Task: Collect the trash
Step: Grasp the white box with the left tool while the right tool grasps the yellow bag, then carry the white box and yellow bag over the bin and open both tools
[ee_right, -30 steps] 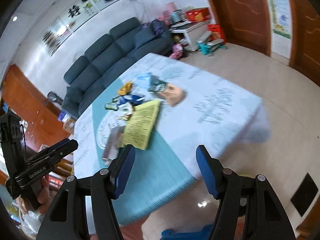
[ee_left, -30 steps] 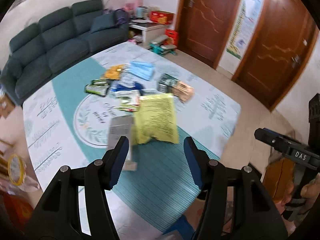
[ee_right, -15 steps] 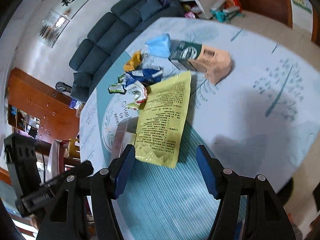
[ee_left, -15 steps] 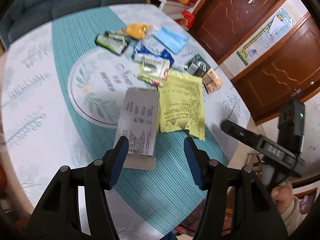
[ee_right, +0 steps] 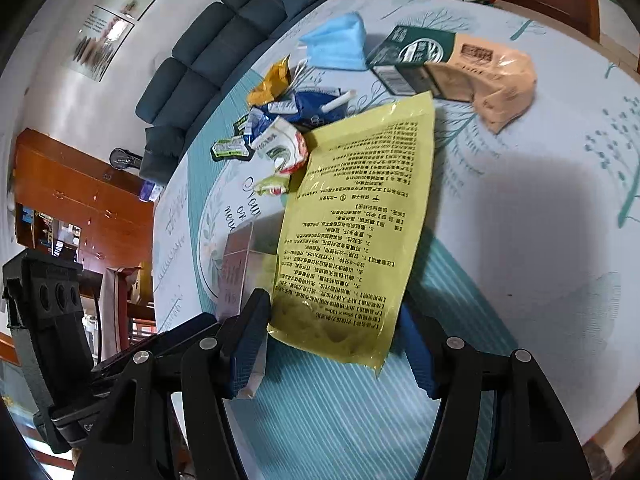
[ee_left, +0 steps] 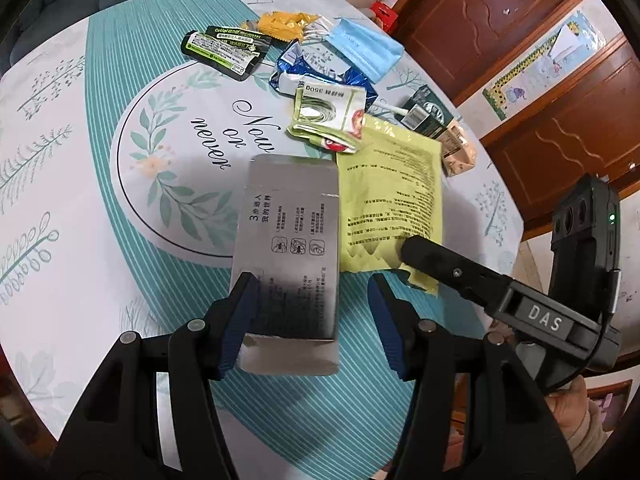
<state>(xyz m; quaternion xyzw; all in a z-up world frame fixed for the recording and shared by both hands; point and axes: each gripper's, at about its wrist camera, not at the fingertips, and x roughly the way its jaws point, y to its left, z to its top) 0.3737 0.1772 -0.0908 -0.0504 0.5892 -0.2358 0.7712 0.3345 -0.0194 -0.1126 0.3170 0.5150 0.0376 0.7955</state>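
Trash lies on a round table with a teal and white cloth (ee_left: 80,200). A silver carton (ee_left: 288,256) lies flat at the near edge; my left gripper (ee_left: 312,320) is open with the carton's near end between its fingers. A yellow printed pouch (ee_right: 360,220) lies to its right, also in the left wrist view (ee_left: 392,204). My right gripper (ee_right: 332,344) is open, its fingers on either side of the pouch's near end. The carton shows in the right wrist view (ee_right: 240,272).
Farther back lie a green noodle wrapper (ee_left: 332,112), a blue wrapper (ee_left: 304,68), a black-green packet (ee_left: 224,50), an orange wrapper (ee_left: 284,24), a blue face mask (ee_left: 364,48) and a green-tan box (ee_right: 452,68). A dark sofa (ee_right: 224,48) and wooden doors (ee_left: 520,40) stand beyond.
Both grippers have dropped from high above the room to the table's near edge. The left now straddles the silver carton, the right the yellow pouch. Both stay open.
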